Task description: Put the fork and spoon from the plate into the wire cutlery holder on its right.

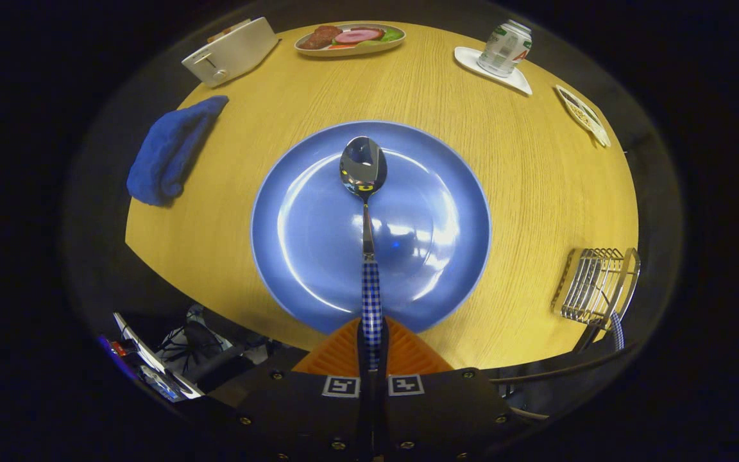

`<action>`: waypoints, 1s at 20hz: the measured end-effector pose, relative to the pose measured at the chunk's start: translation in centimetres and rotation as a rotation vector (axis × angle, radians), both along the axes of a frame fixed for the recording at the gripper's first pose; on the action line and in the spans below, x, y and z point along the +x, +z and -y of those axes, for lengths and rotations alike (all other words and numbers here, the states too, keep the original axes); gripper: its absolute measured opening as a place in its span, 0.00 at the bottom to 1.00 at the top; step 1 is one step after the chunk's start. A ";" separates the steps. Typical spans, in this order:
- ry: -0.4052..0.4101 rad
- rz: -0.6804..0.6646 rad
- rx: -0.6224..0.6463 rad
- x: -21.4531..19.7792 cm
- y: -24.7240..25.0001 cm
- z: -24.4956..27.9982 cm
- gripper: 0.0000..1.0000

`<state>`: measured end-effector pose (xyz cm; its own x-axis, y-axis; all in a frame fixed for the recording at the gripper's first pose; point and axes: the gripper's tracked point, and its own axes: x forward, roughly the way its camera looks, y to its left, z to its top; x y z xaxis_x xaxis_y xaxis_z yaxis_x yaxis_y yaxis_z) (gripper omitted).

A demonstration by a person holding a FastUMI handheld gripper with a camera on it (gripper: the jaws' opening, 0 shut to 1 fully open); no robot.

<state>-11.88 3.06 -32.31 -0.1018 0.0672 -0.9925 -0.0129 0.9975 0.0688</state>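
Gripper view: the gripper [373, 350] fingers are closed on the checked handle of the spoon [364, 192], whose bowl points ahead over the blue plate [299, 256]. Wire cutlery holder [595, 284] stands at the table's [536, 160] right edge, a checked handle hanging beneath it. No writing is legible.

A round, light wooden table [472, 160] with visible grain is seen under bright overhead light. Dark floor is seen around it, with tangled cables [183, 350] at near left.
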 end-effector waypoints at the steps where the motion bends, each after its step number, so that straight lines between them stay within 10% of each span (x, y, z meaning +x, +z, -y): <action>1: 0.010 -0.019 -0.001 -0.6 0.8 0.6 0.02; 20: -0.019 -0.264 -0.125 -9.6 14.3 20.8 0.02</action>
